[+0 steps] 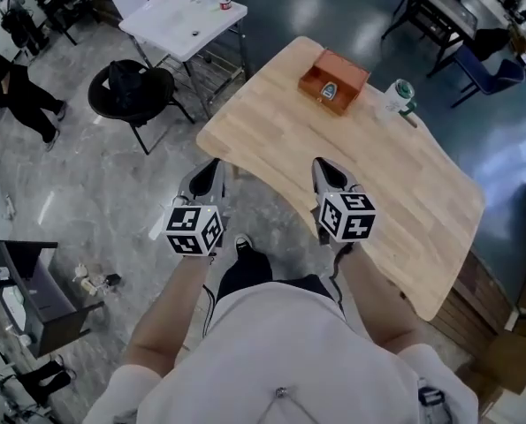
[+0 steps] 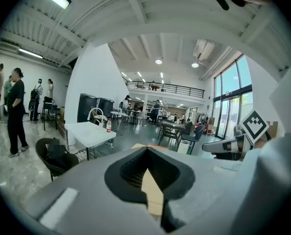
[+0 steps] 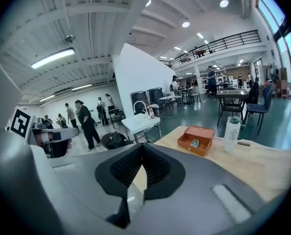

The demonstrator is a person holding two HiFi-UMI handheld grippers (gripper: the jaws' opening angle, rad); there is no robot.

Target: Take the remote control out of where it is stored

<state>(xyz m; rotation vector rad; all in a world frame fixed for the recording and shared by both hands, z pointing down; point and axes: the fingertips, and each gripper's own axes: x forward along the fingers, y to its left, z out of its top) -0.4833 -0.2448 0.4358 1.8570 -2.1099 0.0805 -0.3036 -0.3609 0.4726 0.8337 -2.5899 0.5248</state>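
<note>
Two hand-held grippers at the near edge of a wooden counter, both empty.
The left gripper and right gripper each have jaws pressed together on nothing; the remote control lies inside an open orange box across the counter, well apart from both; a lidded cup stands near the box.

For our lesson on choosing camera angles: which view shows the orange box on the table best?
The head view: it looks down into the open orange box, whole and unobstructed. The right gripper view shows the box from a low side angle. The left gripper view shows barely a sliver.
</note>
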